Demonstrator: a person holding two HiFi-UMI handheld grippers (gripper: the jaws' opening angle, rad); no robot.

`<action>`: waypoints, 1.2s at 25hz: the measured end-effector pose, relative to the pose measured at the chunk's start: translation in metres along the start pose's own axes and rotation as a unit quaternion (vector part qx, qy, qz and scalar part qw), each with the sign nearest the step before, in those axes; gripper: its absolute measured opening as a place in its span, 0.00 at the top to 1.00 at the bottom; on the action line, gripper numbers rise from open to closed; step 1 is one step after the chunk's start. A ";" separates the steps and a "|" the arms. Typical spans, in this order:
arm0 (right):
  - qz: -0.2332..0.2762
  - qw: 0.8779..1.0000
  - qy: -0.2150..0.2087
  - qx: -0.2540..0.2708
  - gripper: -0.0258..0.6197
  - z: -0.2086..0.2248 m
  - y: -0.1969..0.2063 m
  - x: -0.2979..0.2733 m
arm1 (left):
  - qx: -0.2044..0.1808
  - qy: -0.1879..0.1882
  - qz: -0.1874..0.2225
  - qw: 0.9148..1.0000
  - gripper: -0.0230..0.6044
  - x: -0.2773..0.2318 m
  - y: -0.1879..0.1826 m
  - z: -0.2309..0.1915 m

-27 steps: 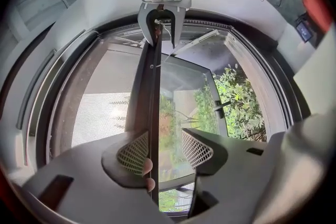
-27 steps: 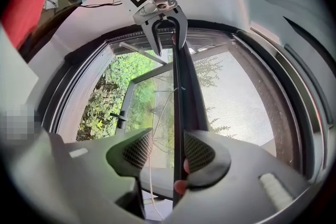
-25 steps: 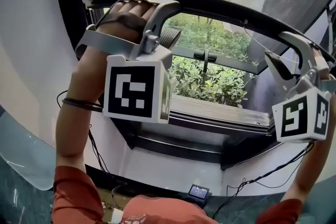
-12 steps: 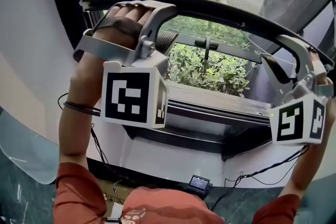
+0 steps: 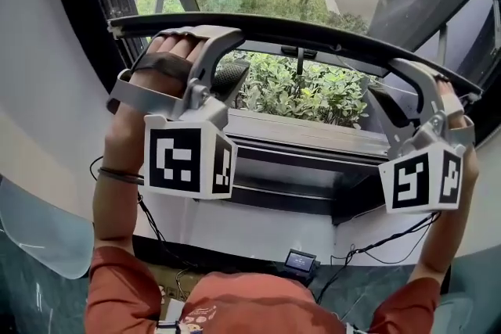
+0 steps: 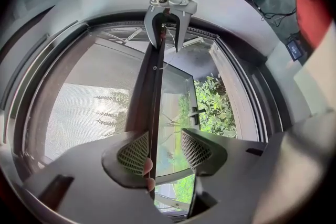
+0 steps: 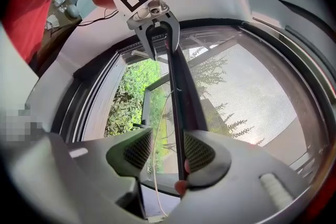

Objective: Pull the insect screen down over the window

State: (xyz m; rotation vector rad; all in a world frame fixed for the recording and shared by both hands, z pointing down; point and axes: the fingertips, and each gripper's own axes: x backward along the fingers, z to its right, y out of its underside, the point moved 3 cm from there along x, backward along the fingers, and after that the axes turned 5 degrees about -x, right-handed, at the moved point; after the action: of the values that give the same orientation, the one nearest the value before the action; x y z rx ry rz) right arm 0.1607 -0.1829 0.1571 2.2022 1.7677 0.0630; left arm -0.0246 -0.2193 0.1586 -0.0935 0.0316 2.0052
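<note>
A white curved wall [image 5: 47, 90] surrounds a dark-framed window [image 5: 313, 160], with green leafy shrubs [image 5: 313, 94] showing outside at twelve o'clock of the head view. The insect screen's long dark pull bar [image 5: 313, 34] crosses that view from ten o'clock to three o'clock.

At nine o'clock the left gripper [image 5: 225, 62] straddles the bar's left end. In the left gripper view its jaws stand apart [image 6: 163, 149]. The bar [image 6: 152, 86] lies against one pad only, and bare fingertips [image 6: 149, 167] press it from behind. The grey woven mesh [image 6: 79, 113] stretches away beyond the bar.

At three o'clock the right gripper [image 5: 399, 94] straddles the other end the same way. Its jaws are also parted [image 7: 168, 152], with the bar [image 7: 181, 92] against one pad and a thin white cord [image 7: 160, 128] hanging in the gap.

Over the last second the bar has come down. The open strip between it and the sill has narrowed, and the black window handle [image 5: 297, 55], which stood well below the bar, now sits just under it. Both grippers have kept their places on the bar. The pull looks well along, but shrubs show beneath the bar, so the screen does not yet cover the window.
</note>
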 end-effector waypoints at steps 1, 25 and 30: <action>0.002 1.000 0.000 -0.004 0.67 -0.002 0.001 0.000 | 0.000 0.000 0.000 1.000 0.65 0.000 -0.001 0.003; 0.012 0.997 -0.024 -0.072 0.67 -0.059 0.014 -0.006 | 0.031 0.040 0.015 0.999 0.66 -0.001 -0.003 0.063; 0.010 0.995 -0.045 -0.087 0.67 -0.085 0.022 -0.008 | 0.044 0.061 0.019 0.997 0.66 -0.002 -0.005 0.090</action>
State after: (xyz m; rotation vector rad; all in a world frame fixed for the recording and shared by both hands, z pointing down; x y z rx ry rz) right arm 0.1600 -0.1762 0.2448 2.0656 1.6283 0.1159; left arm -0.0242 -0.2132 0.2485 -0.1596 0.1999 2.0307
